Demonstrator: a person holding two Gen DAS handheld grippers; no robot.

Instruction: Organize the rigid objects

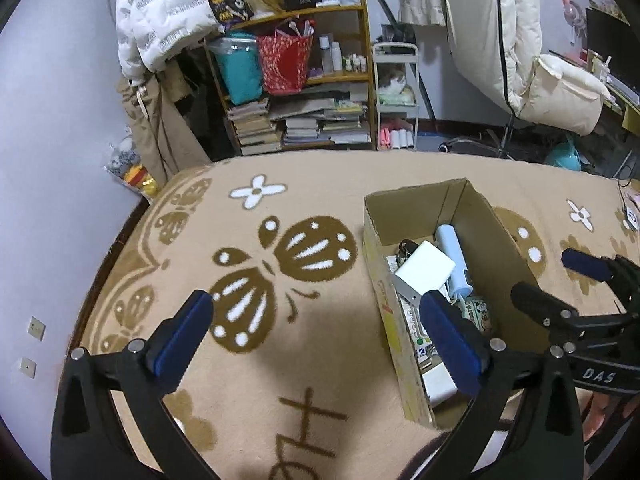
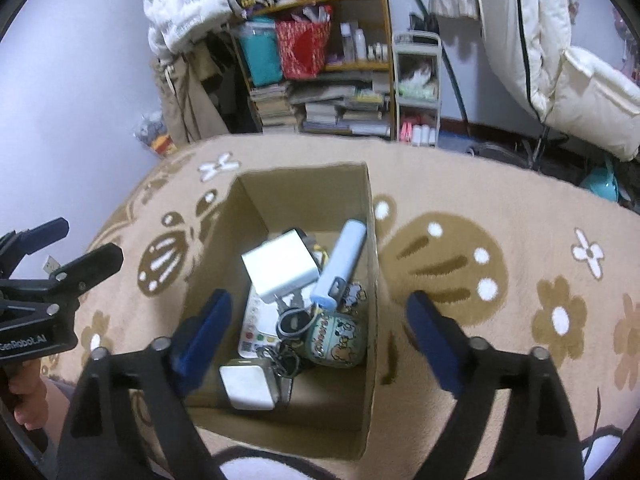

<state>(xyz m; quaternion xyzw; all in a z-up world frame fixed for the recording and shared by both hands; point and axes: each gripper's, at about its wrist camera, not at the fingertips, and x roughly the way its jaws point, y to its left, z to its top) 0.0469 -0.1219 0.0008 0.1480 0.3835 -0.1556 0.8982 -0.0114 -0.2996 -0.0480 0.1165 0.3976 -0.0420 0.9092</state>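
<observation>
Both tongs spread wide, nothing held. Left gripper (image 1: 316, 332) hovers over the bare blanket (image 1: 304, 208), just beside the left wall of the cardboard box (image 1: 376, 264); its right finger overlaps the box's near-left rim in the left wrist view. Right gripper (image 2: 320, 328) hangs above the box opening, jaws straddling the contents.

The rigid objects all appear to be in the box already, on the blanket toward its right half: white adapter block (image 2: 280, 266) propped on top, light blue power bank (image 2: 342, 264) leaning against the right wall, a patterned green case (image 2: 338, 336) near the right wall, a white cube charger (image 2: 248, 386) at the near end, keys on a ring (image 2: 290, 322) in between, a flat white card (image 2: 256, 328) underneath. No loose items visible on the blanket, so the task looks near done or done.

Risks:
- Box is light and open; it sits on soft fabric. A jaw catching the rim could tip or drag it and spill the pile.
- White adapter block sits tilted on other things, so a nudge could slide it off.
- Power bank leans, not flat; a bump could topple it onto the case.
- Key ring loop could snag a finger on the way out and drag neighbours.
- The two grippers are close together; the left's right finger and the right's left finger could clash above the near-left rim.
</observation>
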